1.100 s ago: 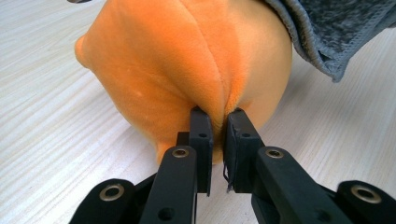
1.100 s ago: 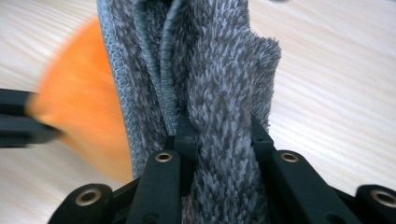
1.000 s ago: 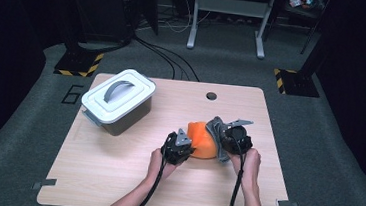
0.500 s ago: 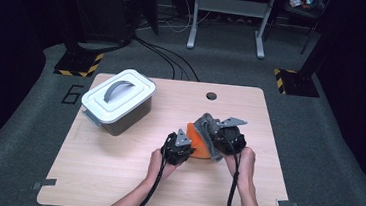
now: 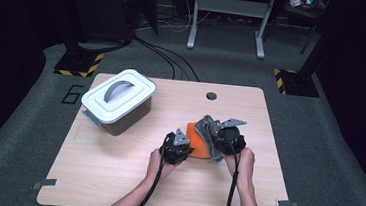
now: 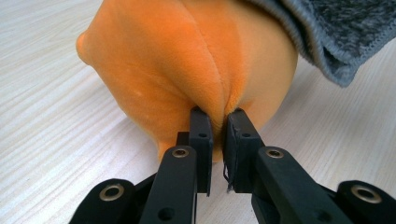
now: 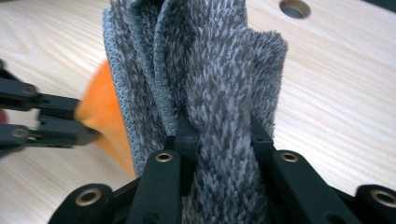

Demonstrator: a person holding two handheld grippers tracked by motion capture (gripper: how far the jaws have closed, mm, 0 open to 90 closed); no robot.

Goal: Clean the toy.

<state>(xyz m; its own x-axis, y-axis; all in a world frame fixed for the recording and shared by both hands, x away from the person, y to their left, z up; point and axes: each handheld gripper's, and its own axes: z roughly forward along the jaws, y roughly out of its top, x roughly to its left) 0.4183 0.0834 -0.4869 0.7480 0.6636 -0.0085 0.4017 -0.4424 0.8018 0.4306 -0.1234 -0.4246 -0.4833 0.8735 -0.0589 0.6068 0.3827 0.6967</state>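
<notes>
Orange plush fills the middle of the table (image 5: 114,177): a soft orange toy (image 5: 198,145) sits there with a grey cloth (image 5: 207,134) draped over its far right side. Your left gripper (image 6: 218,122) has its jaws nearly together, pinching a fold of the orange toy's fabric along a seam on the near left side. Your right gripper (image 7: 219,133) is clamped on a bunched fold of the grey cloth, which stands up between the jaws in the right gripper view. From above, both of your hands (image 5: 158,162) sit close together at the near side of the pile, the left gripper (image 5: 176,146) just left of the toy and the right gripper (image 5: 228,137) over the cloth. You look to be partway through separating the two, one hand anchoring the toy while the other takes the cloth. The next move likely calls for keeping the left pinch steady and drawing the cloth up and away to the right, gently enough that the toy does not drag along. A lidded grey box (image 5: 117,101) waits far left, well apart.
</notes>
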